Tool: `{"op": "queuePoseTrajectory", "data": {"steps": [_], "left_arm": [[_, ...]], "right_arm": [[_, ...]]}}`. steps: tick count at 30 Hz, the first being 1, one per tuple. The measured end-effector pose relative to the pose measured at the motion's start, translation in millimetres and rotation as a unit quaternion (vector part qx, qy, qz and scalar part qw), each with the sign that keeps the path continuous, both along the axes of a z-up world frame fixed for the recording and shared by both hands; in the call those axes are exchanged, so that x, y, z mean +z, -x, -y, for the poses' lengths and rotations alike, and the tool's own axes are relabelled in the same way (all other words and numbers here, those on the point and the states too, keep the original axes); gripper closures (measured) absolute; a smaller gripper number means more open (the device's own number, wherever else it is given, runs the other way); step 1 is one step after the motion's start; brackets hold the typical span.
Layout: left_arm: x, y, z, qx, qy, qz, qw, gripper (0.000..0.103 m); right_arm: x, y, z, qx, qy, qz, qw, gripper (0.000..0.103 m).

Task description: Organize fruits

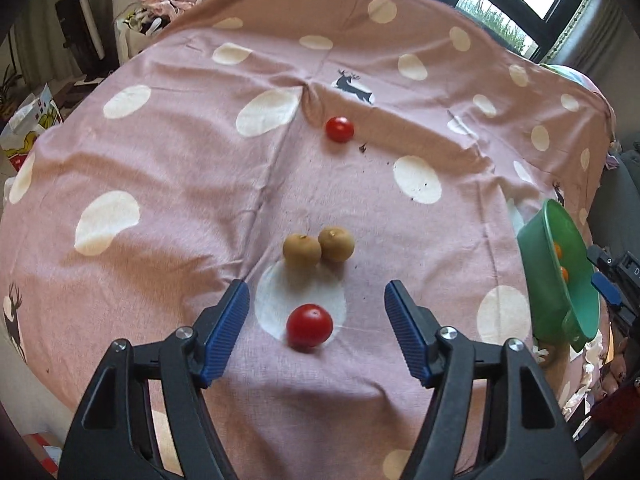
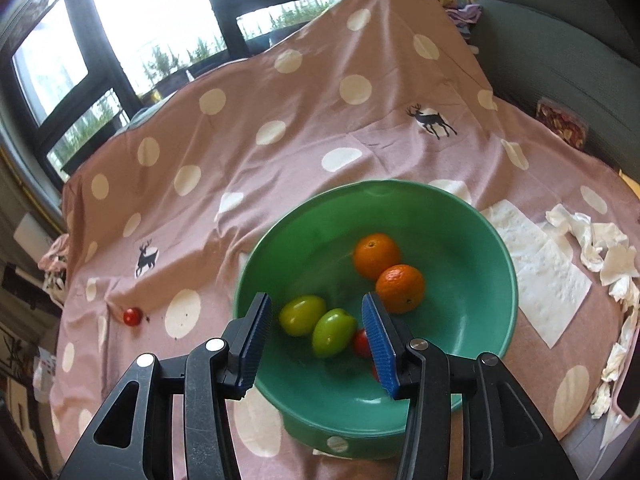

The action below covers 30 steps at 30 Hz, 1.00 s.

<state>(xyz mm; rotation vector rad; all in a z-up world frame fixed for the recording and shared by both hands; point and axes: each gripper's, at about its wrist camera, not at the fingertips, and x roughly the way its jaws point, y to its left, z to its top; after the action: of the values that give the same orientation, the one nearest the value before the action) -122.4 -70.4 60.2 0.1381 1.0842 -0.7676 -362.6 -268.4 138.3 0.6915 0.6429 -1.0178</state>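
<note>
I can't read any text, brand or number in either wrist view. Only partial mark: a white character, maybe a "D", on the black device body [image 1: 628,270] at the right edge of the left wrist view, cut off. The colourful printed bag [image 1: 28,128] on the floor at far left is too blurred to read.

Green bowl [image 2: 472,224] has two oranges [image 2: 376,254], two green fruits [image 2: 302,314] and a tomato [image 2: 362,342], while two tomatoes [image 1: 309,326] and two brown fruits [image 1: 302,251] sit loose on the cloth.
</note>
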Motion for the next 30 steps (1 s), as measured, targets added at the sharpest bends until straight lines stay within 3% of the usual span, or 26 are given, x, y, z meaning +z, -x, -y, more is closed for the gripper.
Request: {"op": "queuePoseTrajectory", "data": {"steps": [6, 16, 22, 24, 30], "left_arm": [[-3, 7, 3, -0.028, -0.014, 0.005, 0.9995, 0.035], [-23, 7, 8, -0.034, -0.068, 0.000, 0.9971, 0.039], [-33, 6, 11, -0.037, -0.090, -0.003, 0.9953, 0.054], [-35, 4, 11, -0.036, -0.089, -0.006, 0.9953, 0.065], [-38, -4, 8, -0.027, -0.069, -0.015, 0.9972, 0.074]], "right_arm": [[-2, -19, -11, 0.034, 0.005, -0.018, 0.999, 0.055], [-5, -34, -17, 0.054, -0.002, -0.030, 0.998, 0.055], [-6, -36, -19, 0.057, -0.004, -0.031, 0.998, 0.055], [-6, -38, -19, 0.058, -0.004, -0.032, 0.998, 0.055], [-7, -42, -21, 0.062, -0.004, -0.036, 0.997, 0.055]]}}
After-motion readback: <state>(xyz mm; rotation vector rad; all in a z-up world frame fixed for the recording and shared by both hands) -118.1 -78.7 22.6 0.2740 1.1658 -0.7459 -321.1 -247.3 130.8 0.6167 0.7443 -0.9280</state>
